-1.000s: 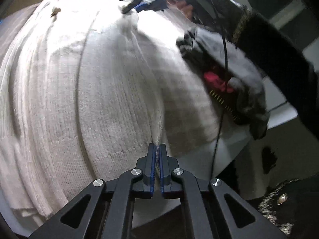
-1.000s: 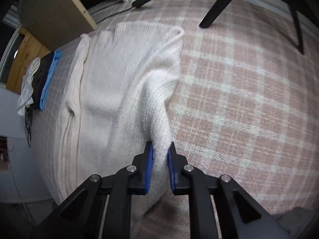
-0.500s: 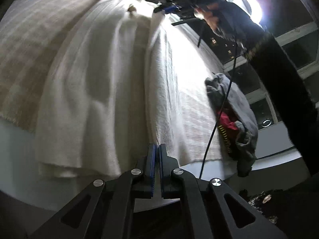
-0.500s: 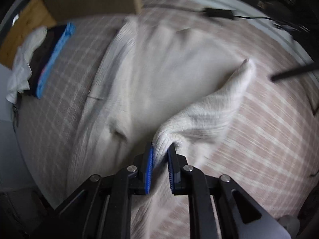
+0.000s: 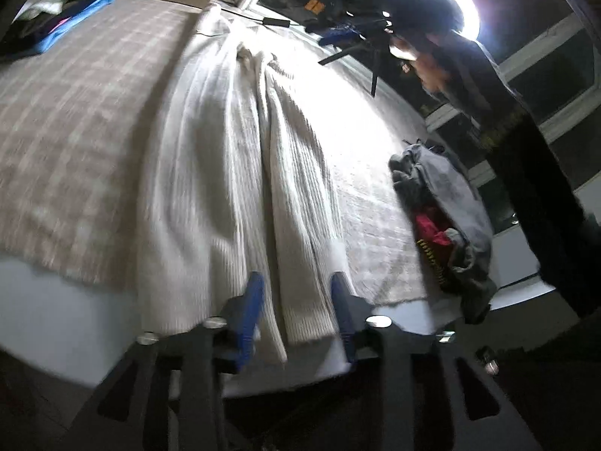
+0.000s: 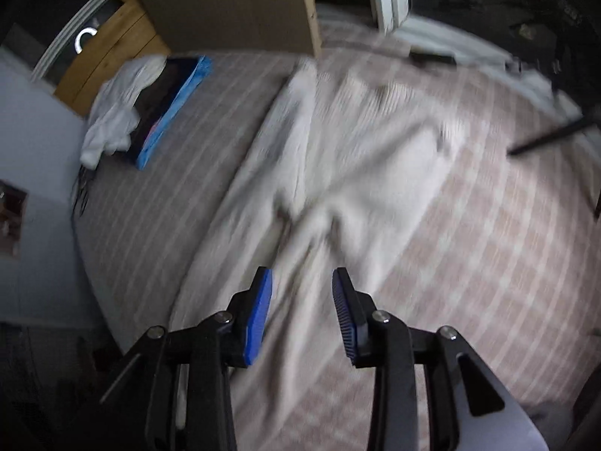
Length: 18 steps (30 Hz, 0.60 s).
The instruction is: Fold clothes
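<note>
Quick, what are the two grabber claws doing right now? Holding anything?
Left gripper: jaws opening, white knit sweater between them, not pinched.
Right gripper: jaws opening, holding nothing.

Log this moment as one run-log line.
left gripper: opening, sweater hem between pads, unpinched | right gripper: opening, nothing held, above sweater | sweater: flat on bed, folded lengthwise

A cream ribbed knit sweater (image 5: 233,173) lies lengthwise down the middle of the checked bedspread (image 5: 75,112), its sides folded inward into long ridges. Its lower end hangs over the near edge of the bed. From the right wrist view, it looks rumpled and creased.
</note>
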Each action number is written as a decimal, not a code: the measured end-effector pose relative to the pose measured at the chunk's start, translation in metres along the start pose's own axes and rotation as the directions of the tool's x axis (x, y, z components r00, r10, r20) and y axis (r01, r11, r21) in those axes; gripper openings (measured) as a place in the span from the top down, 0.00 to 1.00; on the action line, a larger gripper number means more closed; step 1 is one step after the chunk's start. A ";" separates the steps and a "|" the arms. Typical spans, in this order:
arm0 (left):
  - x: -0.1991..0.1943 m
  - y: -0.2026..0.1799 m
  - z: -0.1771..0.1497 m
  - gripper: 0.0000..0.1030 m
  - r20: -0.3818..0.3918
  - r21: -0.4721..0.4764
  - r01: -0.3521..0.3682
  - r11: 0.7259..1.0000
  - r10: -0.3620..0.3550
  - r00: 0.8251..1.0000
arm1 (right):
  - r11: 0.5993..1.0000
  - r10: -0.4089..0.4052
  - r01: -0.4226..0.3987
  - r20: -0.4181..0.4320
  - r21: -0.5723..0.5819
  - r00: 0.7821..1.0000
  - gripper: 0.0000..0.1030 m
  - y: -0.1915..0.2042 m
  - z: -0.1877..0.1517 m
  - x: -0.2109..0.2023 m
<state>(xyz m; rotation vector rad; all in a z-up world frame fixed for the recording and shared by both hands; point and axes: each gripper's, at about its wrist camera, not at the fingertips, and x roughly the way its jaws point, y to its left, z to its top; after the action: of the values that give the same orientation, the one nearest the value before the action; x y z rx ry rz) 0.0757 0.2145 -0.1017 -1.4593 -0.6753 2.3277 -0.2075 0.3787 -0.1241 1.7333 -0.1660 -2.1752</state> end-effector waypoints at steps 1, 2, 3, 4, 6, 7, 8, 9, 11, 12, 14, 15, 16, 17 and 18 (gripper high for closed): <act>0.010 -0.002 0.003 0.62 -0.016 0.024 -0.004 1.000 0.004 1.000 | 1.000 0.007 -0.007 -0.011 0.007 1.000 0.68 -0.003 -0.010 0.004; 0.022 -0.004 0.006 0.62 -0.036 0.048 -0.024 0.999 0.026 0.999 | 1.000 0.014 -0.013 -0.022 0.012 1.000 0.68 -0.005 -0.020 0.009; 0.033 -0.005 0.007 0.62 -0.061 0.068 -0.043 0.997 0.047 0.997 | 1.000 0.017 -0.016 -0.031 0.013 0.999 0.68 -0.005 -0.031 0.012; 0.043 -0.006 0.009 0.62 -0.085 0.087 -0.062 0.994 0.069 0.994 | 1.000 0.017 -0.017 -0.038 0.014 0.999 0.68 -0.005 -0.040 0.016; 0.052 -0.006 0.011 0.69 -0.089 0.105 -0.059 0.993 0.069 0.994 | 1.000 0.003 -0.002 -0.030 0.025 1.000 0.68 -0.011 -0.043 0.024; 0.056 -0.006 0.012 0.81 -0.088 0.113 -0.056 0.992 0.067 0.994 | 0.999 0.012 -0.012 -0.017 0.039 1.000 0.68 -0.014 -0.042 0.026; 0.056 -0.006 0.013 0.95 -0.085 0.117 -0.053 0.992 0.063 0.994 | 0.998 0.034 -0.034 0.002 0.058 0.999 0.68 -0.019 -0.038 0.026; 0.054 -0.006 0.014 0.97 -0.082 0.121 -0.049 0.991 0.059 0.995 | 0.996 0.055 -0.056 0.022 0.076 0.998 0.68 -0.023 -0.035 0.026; 0.048 -0.006 0.013 0.98 -0.069 0.120 -0.041 0.992 0.050 0.996 | 0.994 0.062 -0.065 0.044 0.087 0.997 0.68 -0.028 -0.025 0.031; 0.037 -0.004 0.010 0.97 -0.044 0.106 -0.043 0.993 0.048 0.998 | 0.996 0.042 -0.044 0.028 0.078 0.999 0.68 -0.029 -0.020 0.040; 0.023 0.006 0.003 0.97 -0.015 0.066 -0.045 0.997 0.046 0.999 | 0.998 0.002 -0.001 -0.003 0.057 1.000 0.68 -0.030 -0.010 0.057; 0.022 0.011 0.001 0.97 -0.018 0.047 -0.055 0.997 0.056 0.998 | 0.999 -0.015 0.016 -0.017 0.047 1.000 0.68 -0.030 -0.006 0.065; 0.022 0.016 -0.001 0.97 -0.024 0.029 -0.067 0.997 0.067 0.997 | 0.999 -0.020 0.021 -0.021 0.039 1.000 0.68 -0.030 -0.006 0.068; 0.021 0.018 -0.001 0.97 -0.030 0.026 -0.066 0.997 0.067 0.997 | 0.999 -0.024 0.025 -0.026 0.031 0.999 0.68 -0.029 -0.005 0.071; 0.019 0.016 -0.001 0.97 -0.036 0.032 -0.067 0.997 0.068 0.997 | 0.999 -0.026 0.026 -0.028 0.025 0.999 0.68 -0.028 -0.005 0.072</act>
<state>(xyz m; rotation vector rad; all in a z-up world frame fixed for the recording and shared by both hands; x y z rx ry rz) 0.0678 0.2111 -0.1250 -1.5299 -0.5858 2.3448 -0.2219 0.3809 -0.2007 1.7875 -0.1656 -2.1757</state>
